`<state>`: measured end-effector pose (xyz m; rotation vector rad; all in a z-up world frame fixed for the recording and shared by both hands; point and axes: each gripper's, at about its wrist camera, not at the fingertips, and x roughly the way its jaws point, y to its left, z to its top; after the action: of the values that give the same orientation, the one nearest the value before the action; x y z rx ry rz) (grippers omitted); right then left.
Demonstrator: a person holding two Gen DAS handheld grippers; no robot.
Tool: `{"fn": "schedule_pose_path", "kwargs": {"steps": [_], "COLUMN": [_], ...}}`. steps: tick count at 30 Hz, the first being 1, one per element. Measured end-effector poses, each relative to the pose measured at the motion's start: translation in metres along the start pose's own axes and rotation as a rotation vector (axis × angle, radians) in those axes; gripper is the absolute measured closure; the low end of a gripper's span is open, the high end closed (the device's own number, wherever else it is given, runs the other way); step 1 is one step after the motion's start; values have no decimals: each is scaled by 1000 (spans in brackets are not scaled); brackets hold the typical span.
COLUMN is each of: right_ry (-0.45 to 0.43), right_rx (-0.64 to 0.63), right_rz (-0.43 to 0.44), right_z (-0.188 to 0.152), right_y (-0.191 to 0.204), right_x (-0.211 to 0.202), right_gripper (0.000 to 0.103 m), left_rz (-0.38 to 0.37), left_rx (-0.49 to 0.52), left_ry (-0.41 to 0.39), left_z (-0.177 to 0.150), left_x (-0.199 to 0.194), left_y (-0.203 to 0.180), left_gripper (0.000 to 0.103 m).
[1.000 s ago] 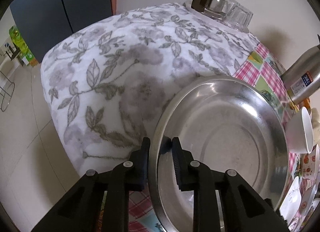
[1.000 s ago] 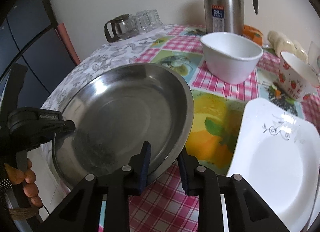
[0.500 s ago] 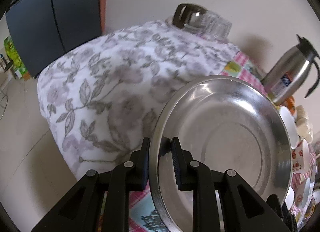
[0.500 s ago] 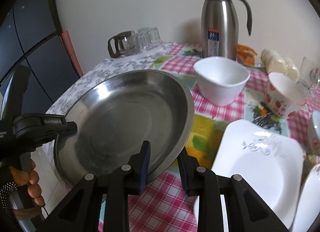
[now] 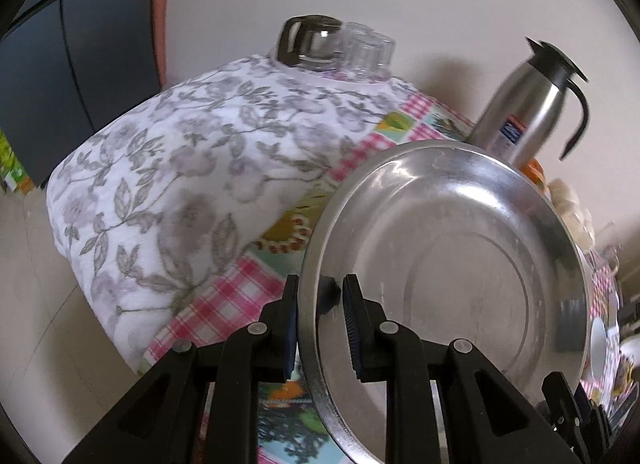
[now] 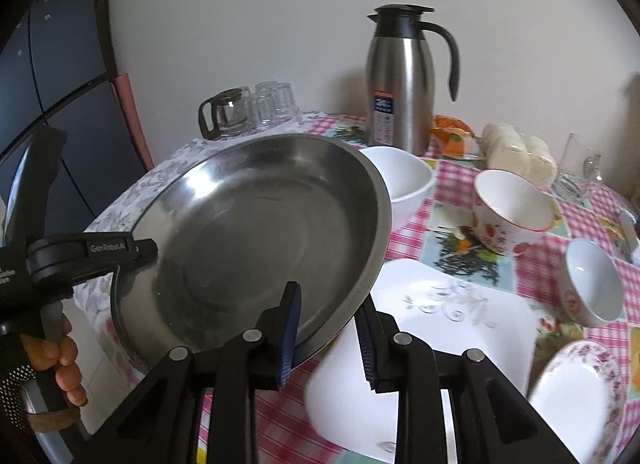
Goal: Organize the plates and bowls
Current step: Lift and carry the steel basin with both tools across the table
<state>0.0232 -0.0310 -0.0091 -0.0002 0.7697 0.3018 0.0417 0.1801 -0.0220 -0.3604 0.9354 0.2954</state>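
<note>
A large steel plate is held in the air between both grippers, tilted above the table. My left gripper is shut on its rim. My right gripper is shut on the opposite rim of the steel plate. Below it lies a square white plate. A white bowl, a strawberry bowl, a small bowl and a floral-rimmed plate stand on the table to the right.
A steel thermos jug stands at the back. A glass pot with upturned glasses sits at the back left on the floral cloth. Buns and a glass are at the far right.
Both grippers have lifted the steel plate and carried it rightwards over the checked cloth, toward the square white plate. Both grips are unchanged.
</note>
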Motion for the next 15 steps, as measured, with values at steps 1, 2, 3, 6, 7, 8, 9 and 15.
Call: {"fn": "schedule_pose_path", "kwargs": {"steps": [1,2,3,6,7,8,9,15], "right_ry": [0,0,-1,-3,-4,-6,-6,8], "right_rx": [4,7,10,24,28,35,41,93], "right_rz": [-4,-8,-13,-24,-29,-35,-41,-73], "right_z": [0,0,0,-2,-2,-2,-2,-5], "right_y": [-4,-7,-10,-23,-26,-30,-33,-56], "right_x": [-2,-4,-6,-15,-17,-19,-21,-30], "right_gripper": [75,75,75,74,74,74,74,73], "left_rz": [-5,-12,-18,-27,-32,-37,-43,-62], "left_rx": [9,17,27,62,75,83,92,148], "left_ry": [0,1,-1,-8,-8,-8,-9,0], "left_z": [-1,-3,-4,-9,-10,-11,-12,-23], "left_x": [-1,-2,-4,-9,-10,-11,-12,-16], "left_y": [-5,-9,-14,-28,-32,-36,-40,-66], "left_gripper": [81,81,81,81,81,81,81,81]}}
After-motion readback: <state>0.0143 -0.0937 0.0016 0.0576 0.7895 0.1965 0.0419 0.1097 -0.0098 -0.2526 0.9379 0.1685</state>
